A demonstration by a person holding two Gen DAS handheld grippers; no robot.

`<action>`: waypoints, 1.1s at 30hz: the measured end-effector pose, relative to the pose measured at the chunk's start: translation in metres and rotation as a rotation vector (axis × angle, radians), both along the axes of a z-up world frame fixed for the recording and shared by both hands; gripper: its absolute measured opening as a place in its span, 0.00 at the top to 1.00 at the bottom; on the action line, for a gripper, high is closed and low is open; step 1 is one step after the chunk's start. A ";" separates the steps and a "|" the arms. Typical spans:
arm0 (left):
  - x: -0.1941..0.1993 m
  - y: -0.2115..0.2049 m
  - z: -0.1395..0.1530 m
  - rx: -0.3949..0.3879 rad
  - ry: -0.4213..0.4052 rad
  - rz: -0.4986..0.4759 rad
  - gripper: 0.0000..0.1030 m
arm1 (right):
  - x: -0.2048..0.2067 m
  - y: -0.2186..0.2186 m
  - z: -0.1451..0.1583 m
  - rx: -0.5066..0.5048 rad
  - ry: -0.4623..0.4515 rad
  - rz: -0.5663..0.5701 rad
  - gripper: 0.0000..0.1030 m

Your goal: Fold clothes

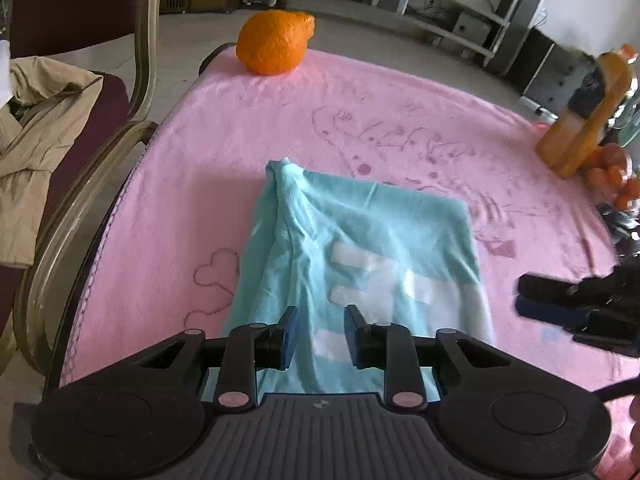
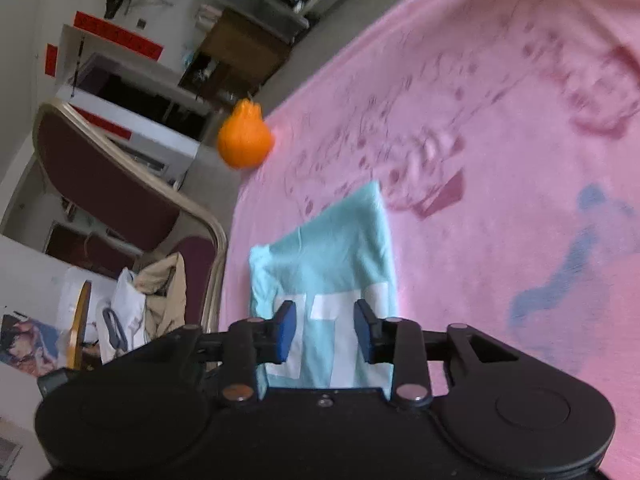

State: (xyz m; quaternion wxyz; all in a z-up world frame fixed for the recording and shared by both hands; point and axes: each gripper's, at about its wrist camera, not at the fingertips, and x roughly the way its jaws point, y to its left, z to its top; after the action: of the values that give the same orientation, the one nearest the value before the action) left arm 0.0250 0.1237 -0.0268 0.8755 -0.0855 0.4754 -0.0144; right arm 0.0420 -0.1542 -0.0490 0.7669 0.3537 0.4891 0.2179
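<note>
A light blue T-shirt [image 1: 360, 240] with white print lies folded into a rough rectangle on the pink blanket [image 1: 400, 120]; its far left corner is bunched up. My left gripper [image 1: 322, 336] hovers over the shirt's near edge, open, with nothing pinched between its blue pads. In the right wrist view the same shirt [image 2: 332, 256] lies below my right gripper [image 2: 325, 332], which also stands open and empty. From the left wrist view the right gripper [image 1: 522, 298] shows at the right, beside the shirt's right edge and above the blanket.
A large orange [image 1: 274, 42] [image 2: 245, 140] sits at the blanket's far left corner. A juice bottle [image 1: 580, 120] and small oranges [image 1: 612, 176] stand at the right. A maroon chair [image 1: 80, 160] with a beige garment [image 1: 36, 136] is close to the table's left edge.
</note>
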 end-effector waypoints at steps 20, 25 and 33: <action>-0.067 0.048 0.001 -0.014 0.047 0.105 0.84 | -0.033 -0.026 0.002 -0.227 0.095 0.048 0.73; -0.075 0.022 0.012 -0.072 -0.039 -0.016 0.83 | -0.074 -0.045 0.015 -0.054 0.057 -0.027 0.73; -0.048 -0.026 -0.012 0.027 0.006 -0.112 0.83 | -0.055 0.008 -0.018 0.099 0.060 0.049 0.79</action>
State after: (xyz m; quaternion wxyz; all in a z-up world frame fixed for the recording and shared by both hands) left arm -0.0226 0.0975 -0.0390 0.8728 -0.0472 0.4824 -0.0566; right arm -0.0127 -0.1459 -0.0671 0.7280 0.3855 0.5089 0.2498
